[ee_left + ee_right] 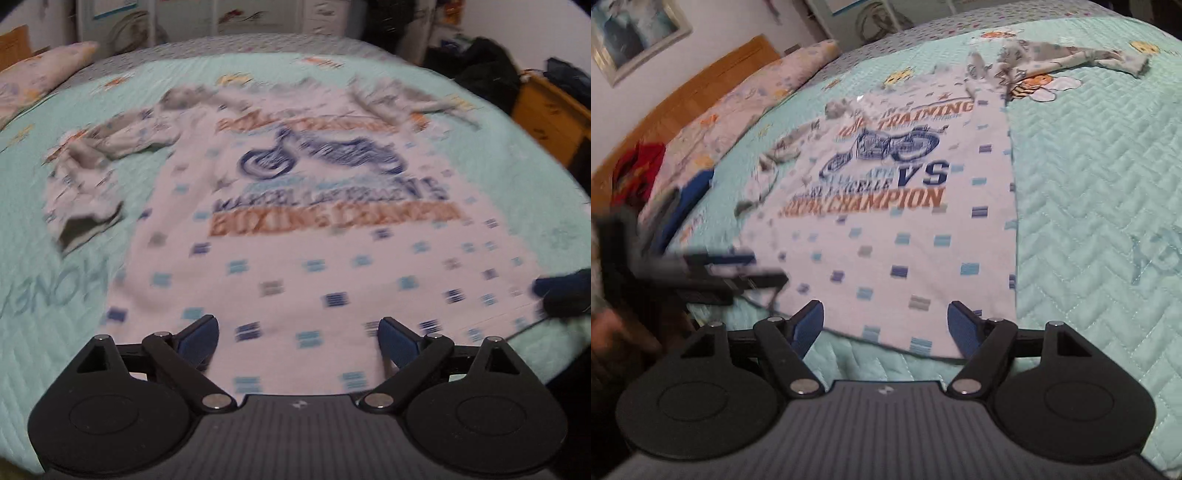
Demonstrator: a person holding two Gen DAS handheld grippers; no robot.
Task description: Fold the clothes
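A white long-sleeved shirt [295, 229] is spread flat, print side up, on a mint quilted bedspread [44, 332]. In the left wrist view, the left gripper [297, 341] is held over the shirt's hem, toward 6 o'clock of the garment, with its jaws spread wide and only flat cloth seen between the blue pads; nothing is pinched. In the right wrist view, the right gripper [885, 328] is held at the hem's corner, also at 6 o'clock of the shirt [905, 236], jaws set wide apart and empty, the hem edge lying between them.

The fabric is soft knit, dotted with small blue and grey squares and printed with a blue motorcycle and orange lettering. One sleeve [85, 177] is crumpled at 9 o'clock; the other [1071, 59] is stretched toward 1 o'clock. The bedspread is stitched in a herringbone pattern.

The left view is heavily blurred, so its lettering is barely legible. A wooden headboard [683, 99] and a pillow [746, 99] are cut off at 10 o'clock.
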